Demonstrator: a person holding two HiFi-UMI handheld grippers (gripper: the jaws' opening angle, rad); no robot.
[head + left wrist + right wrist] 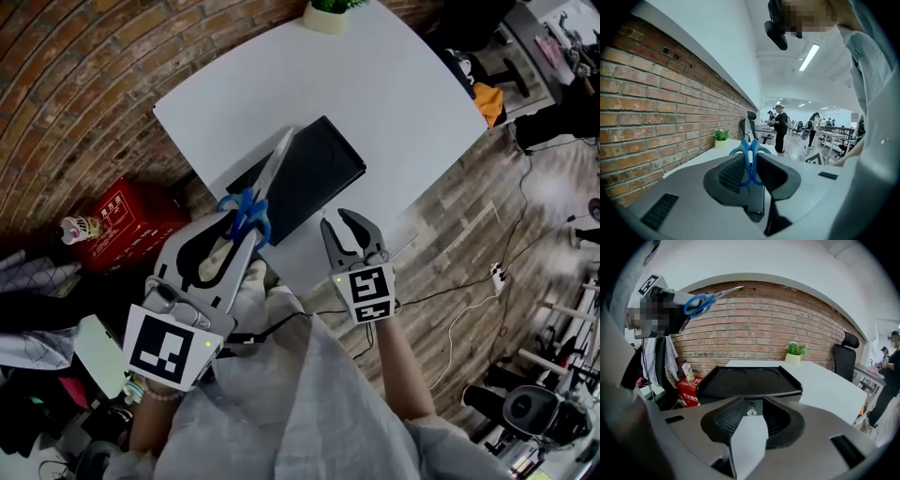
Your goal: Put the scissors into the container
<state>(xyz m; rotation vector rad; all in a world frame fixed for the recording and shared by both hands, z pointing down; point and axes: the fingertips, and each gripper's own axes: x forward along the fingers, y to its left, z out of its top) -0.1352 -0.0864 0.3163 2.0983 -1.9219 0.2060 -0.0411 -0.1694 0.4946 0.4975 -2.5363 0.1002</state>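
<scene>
One pair of scissors [263,181] is in play. It is up in the air, clamped by its blue handles between the jaws of the left tongs [240,232], with the blades pointing away from the person. In the head view the blade tips lie over the left edge of the container [314,173]. The right gripper view shows them well above it.

One black container sits on the one white table [403,94], near its front corner, and it looks empty.

Two tongs are in use. The right tongs [341,225] hang just beside the container, jaws apart with nothing between them.

I judge the step in hand to be the carry, with the pick-up done and the drop not yet made. The next move calls for bringing the scissors lower and squarely over the container, laying them flatter, then opening the left jaws.

One potted plant [328,11] stands at the table's far corner.
</scene>
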